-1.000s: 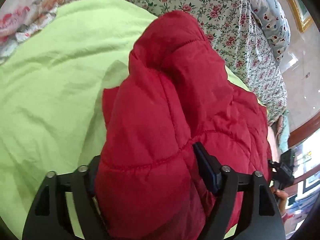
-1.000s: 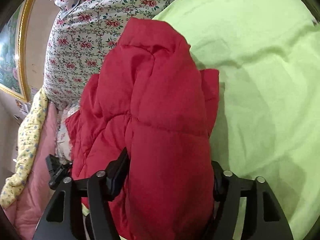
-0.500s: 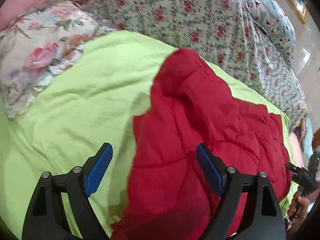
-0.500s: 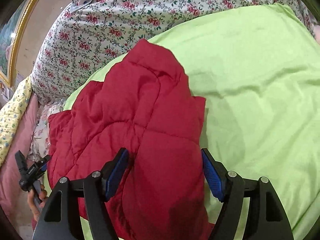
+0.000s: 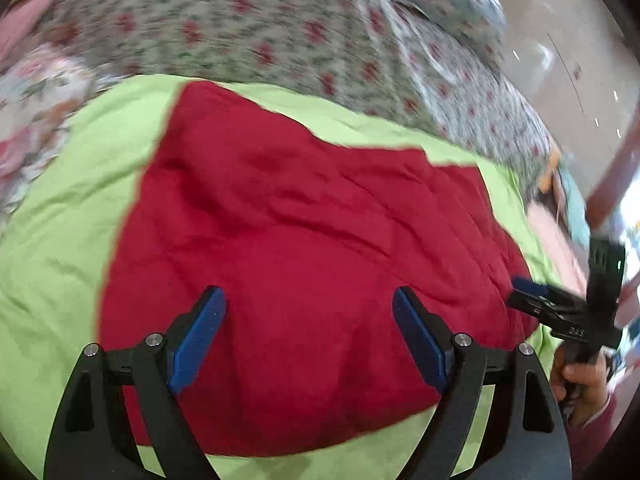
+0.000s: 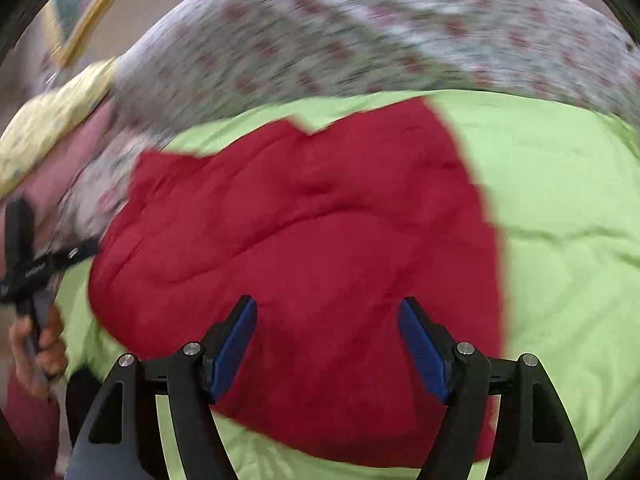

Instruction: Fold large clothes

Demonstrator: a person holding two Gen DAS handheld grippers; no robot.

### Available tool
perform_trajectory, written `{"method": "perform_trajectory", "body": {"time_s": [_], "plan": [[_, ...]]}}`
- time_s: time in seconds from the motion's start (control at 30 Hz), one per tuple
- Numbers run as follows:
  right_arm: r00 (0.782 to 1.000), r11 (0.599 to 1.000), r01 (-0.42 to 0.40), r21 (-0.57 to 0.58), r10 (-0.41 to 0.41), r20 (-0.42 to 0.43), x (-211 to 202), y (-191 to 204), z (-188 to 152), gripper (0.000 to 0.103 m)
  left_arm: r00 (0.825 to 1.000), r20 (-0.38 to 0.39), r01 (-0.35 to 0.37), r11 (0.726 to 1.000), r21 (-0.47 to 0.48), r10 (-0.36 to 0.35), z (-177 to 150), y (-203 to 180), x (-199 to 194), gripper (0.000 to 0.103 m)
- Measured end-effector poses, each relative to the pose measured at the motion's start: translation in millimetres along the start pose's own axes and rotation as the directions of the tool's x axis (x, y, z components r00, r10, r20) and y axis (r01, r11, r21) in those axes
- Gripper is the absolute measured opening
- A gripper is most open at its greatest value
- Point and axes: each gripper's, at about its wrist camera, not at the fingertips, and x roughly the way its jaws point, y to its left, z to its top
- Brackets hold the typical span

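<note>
A red quilted jacket (image 5: 304, 248) lies folded in a thick bundle on the lime green sheet (image 5: 52, 240); it also shows in the right wrist view (image 6: 304, 240). My left gripper (image 5: 308, 332) is open and empty, raised above the jacket's near part. My right gripper (image 6: 326, 340) is open and empty, also above the jacket. The right gripper shows at the right edge of the left wrist view (image 5: 560, 312), and the left gripper shows at the left edge of the right wrist view (image 6: 28, 268). Both views are motion-blurred.
The green sheet (image 6: 560, 240) covers a bed with a floral bedspread (image 5: 280, 32) behind it. A floral pillow (image 5: 32, 112) lies at far left. A yellow floral cloth (image 6: 48, 120) and a gold-framed picture (image 6: 80, 12) are at the right wrist view's left.
Both grippers have let go of the jacket, opened and pulled back upward. The jacket has dropped flat onto the green sheet.
</note>
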Motion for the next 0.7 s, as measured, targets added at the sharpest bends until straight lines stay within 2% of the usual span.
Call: {"method": "perform_trajectory", "body": {"time_s": [0.07, 0.1, 0.2, 0.27, 0.43, 0.5, 0.63, 0.7], "plan": [[1.000, 0.998, -0.005, -0.060, 0.004, -0.018, 9.7, 14.7, -0.5, 0.075, 0.999, -0.033, -0.038, 0.998, 0.043, 0.039, -2.6, -15.5, 11.5, 0.086], [0.998, 0.993, 0.040, -0.109, -0.044, -0.036, 21.4, 24.4, 3.0, 0.076, 0.996, -0.044, -0.080, 0.994, 0.073, 0.083, -3.8, -22.6, 20.2, 0.087], [0.995, 0.990, 0.073, -0.123, -0.081, -0.062, 35.4, 24.8, 9.9, 0.079, 0.989, -0.057, -0.130, 0.986, 0.101, 0.137, -0.4, -26.3, 37.3, 0.090], [0.989, 0.991, 0.095, -0.093, -0.105, -0.102, 53.7, 14.6, 23.5, 0.080, 0.988, -0.073, -0.128, 0.988, 0.081, 0.134, 8.3, -18.1, 47.4, 0.095], [0.982, 0.989, 0.133, -0.058, -0.140, -0.127, 70.9, 1.0, 46.8, 0.080, 0.978, -0.124, -0.164, 0.985, 0.055, 0.169, 35.2, 1.5, 66.3, 0.095], [0.976, 0.986, 0.161, -0.047, -0.166, -0.141, 79.2, -5.0, 56.5, 0.080, 0.970, -0.145, -0.189, 0.981, 0.044, 0.193, 45.0, 8.2, 74.8, 0.095], [0.961, 0.978, 0.208, -0.028, -0.210, -0.179, 101.2, -22.1, 79.0, 0.080, 0.943, -0.201, -0.269, 0.963, 0.011, 0.266, 70.6, 31.9, 102.3, 0.095], [0.957, 0.978, 0.208, -0.005, -0.205, -0.205, 112.7, -31.9, 89.4, 0.080, 0.938, -0.236, -0.273, 0.961, -0.046, 0.255, 83.9, 50.1, 116.7, 0.095]]}}
